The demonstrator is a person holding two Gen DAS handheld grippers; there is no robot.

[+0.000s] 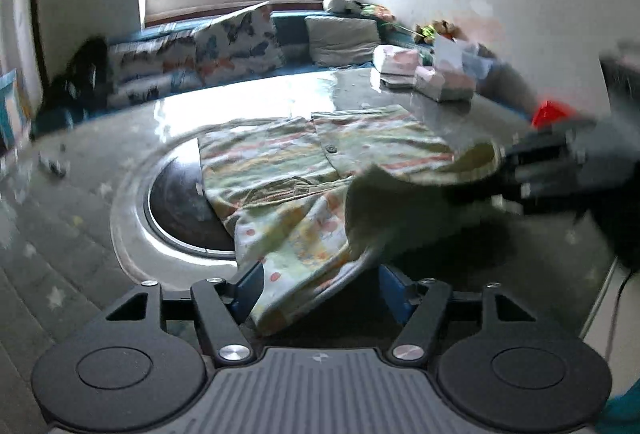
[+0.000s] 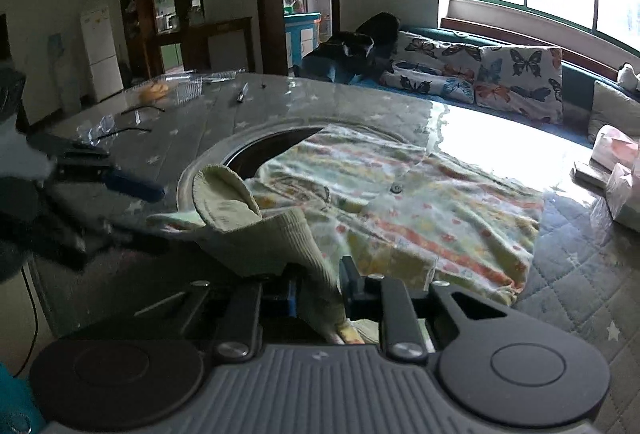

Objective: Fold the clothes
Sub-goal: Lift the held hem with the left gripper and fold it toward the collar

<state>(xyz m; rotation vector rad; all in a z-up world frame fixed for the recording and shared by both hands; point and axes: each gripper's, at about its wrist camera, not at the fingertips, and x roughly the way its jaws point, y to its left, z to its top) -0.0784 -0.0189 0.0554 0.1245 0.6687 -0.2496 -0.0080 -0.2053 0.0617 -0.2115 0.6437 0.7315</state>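
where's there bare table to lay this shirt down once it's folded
Bare quilted cover lies right of the shirt, before the tissue packs. The glossy strip toward the butterfly cushions is also free. The far left corner is crowded with plastic wrappers and cables.

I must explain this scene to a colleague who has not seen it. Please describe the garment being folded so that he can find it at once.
Start at the large table before the window seat. The garment lies in its middle, partly over a round inset. It is a pale green printed shirt with orange bands, one dark button and ribbed cuffs; both grippers grip it.
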